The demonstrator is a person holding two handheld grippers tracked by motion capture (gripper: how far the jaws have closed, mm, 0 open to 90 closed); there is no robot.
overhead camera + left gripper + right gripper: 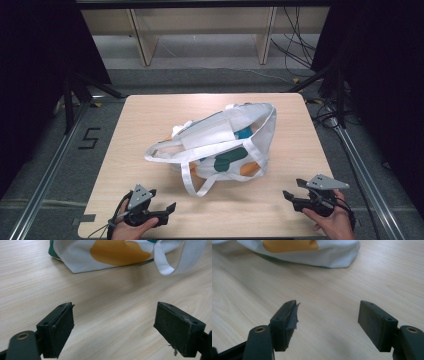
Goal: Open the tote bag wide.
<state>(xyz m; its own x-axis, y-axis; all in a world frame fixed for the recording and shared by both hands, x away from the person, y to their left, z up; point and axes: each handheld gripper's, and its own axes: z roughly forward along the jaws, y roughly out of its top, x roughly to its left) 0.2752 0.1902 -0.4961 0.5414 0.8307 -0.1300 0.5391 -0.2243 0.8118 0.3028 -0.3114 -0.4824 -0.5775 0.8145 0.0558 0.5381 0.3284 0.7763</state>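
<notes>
Tote bag (220, 145): white cloth with teal and orange patches, slumped on its side at mid-table, mouth turned toward the left side of the high view; contents bulging inside, not identifiable.
Near strap (192, 182): looped out flat on the wood toward the person's edge, between the bag body and the left gripper; also seen in the left gripper view as a white loop (172, 262) lying on the table.
Upper strap (267, 125): draped along the bag's far right side.
Table (150, 115): light wood; nothing else noted on it.
Left gripper (167, 211): held low at the near-left edge, pointed toward the bag; well apart from the cloth.
Left jaws: spread wide, nothing between the pads (61, 332), bare wood below.
Right gripper (292, 192): held at the near-right edge, aimed at the bag's orange corner (289, 245); apart from it.
Right jaws: spread wide, nothing held; loose grey lining peeling off the left pad (293, 317).
Step in hand: judged an approach stage, bag untouched by either tool.
Next move, as judged: advance to a strap or the mouth hem, one jaw slid under the flat cloth before closing.
Risk: thin strap lying flush on wood, likely to slip from a shallow pinch.
</notes>
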